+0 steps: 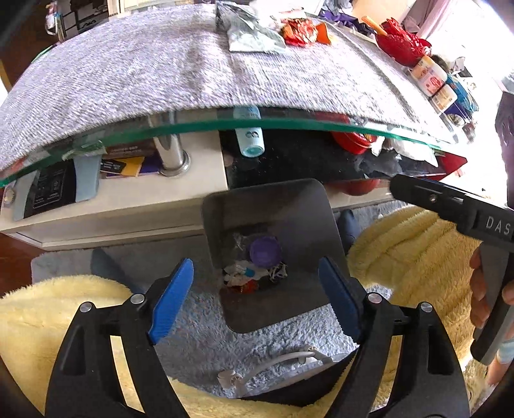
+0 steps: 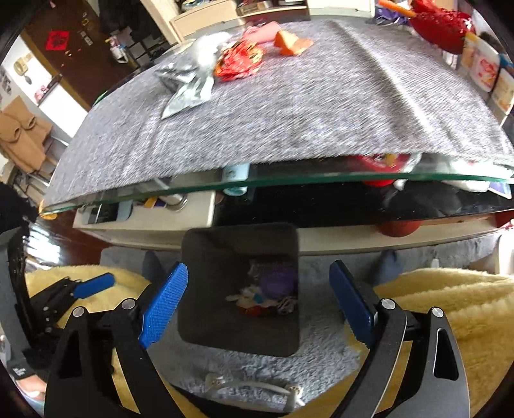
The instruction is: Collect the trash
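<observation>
A dark square bin (image 1: 308,205) (image 2: 205,257) stands on the rug below the table edge. Inside lie a purple lid (image 1: 265,250) (image 2: 278,283) and crumpled wrappers (image 1: 247,278) (image 2: 257,302). My left gripper (image 1: 257,299) hangs open over the bin with nothing between its blue pads. My right gripper (image 2: 258,304) is open above the bin too, empty. On the grey table cloth lie a silver foil bag (image 1: 247,32) (image 2: 186,86), a red wrapper (image 1: 298,30) (image 2: 239,61) and an orange piece (image 2: 290,43).
The glass table edge (image 1: 257,123) (image 2: 289,180) juts out above the bin. Jars (image 1: 430,75) and a red bag (image 1: 398,43) stand at the table's right. Yellow fleece (image 1: 414,254) flanks the bin. A white cable (image 1: 273,363) lies on the rug. The other gripper's body (image 1: 449,205) crosses the right side.
</observation>
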